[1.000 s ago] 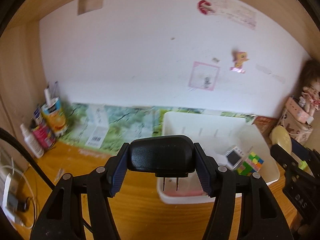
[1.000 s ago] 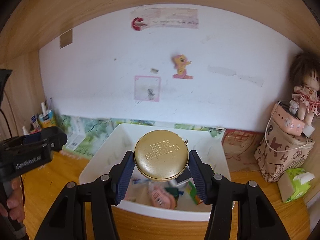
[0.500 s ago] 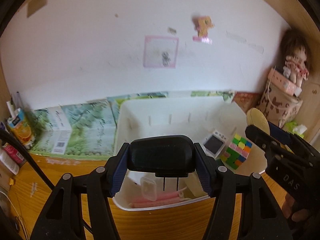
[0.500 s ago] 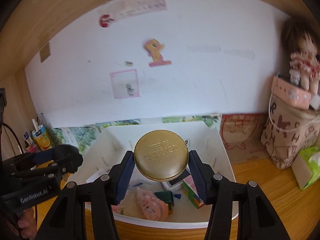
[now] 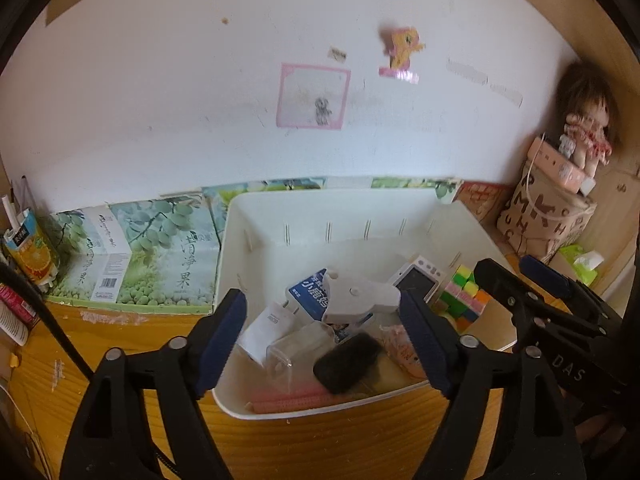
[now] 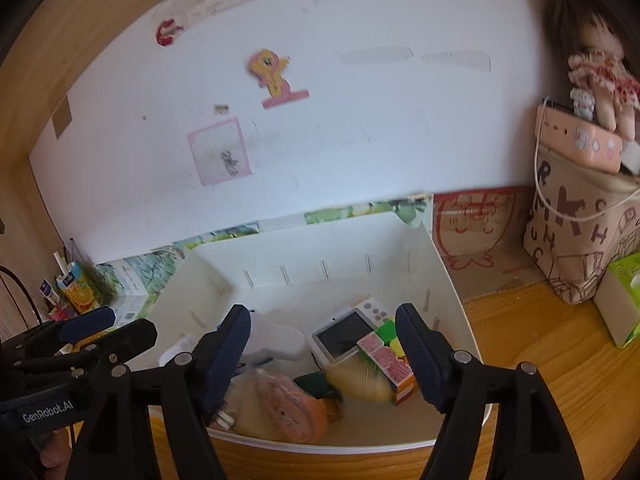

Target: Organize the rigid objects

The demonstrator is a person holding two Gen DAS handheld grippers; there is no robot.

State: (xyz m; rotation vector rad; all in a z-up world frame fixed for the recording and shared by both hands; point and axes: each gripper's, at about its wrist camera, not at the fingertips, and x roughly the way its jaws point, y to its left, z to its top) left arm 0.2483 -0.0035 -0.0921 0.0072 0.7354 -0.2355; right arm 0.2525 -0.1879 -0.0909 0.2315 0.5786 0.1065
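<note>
A white bin (image 5: 304, 208) (image 6: 448, 280) stands on the wooden desk and holds several small objects. My left gripper (image 5: 322, 340) is open above its front edge. The black charger (image 5: 348, 362) lies blurred in the bin just below it. My right gripper (image 6: 320, 354) is open over the bin. The gold round tin (image 6: 360, 380) lies blurred in the bin beside a colour cube (image 6: 386, 356) (image 5: 466, 296). A small white screen device (image 6: 348, 336) (image 5: 418, 280) and a white plug (image 5: 266, 330) also lie inside.
Green fruit-print boxes (image 5: 136, 256) and a juice carton (image 5: 30, 248) stand left of the bin. A lettered bag (image 6: 580, 216) with a pink box and a doll (image 6: 596, 76) stands at the right, a tissue pack (image 6: 620, 304) beside it.
Both grippers have opened. The black charger has dropped from the left gripper into the bin, and the gold tin has dropped from the right gripper into the bin.
</note>
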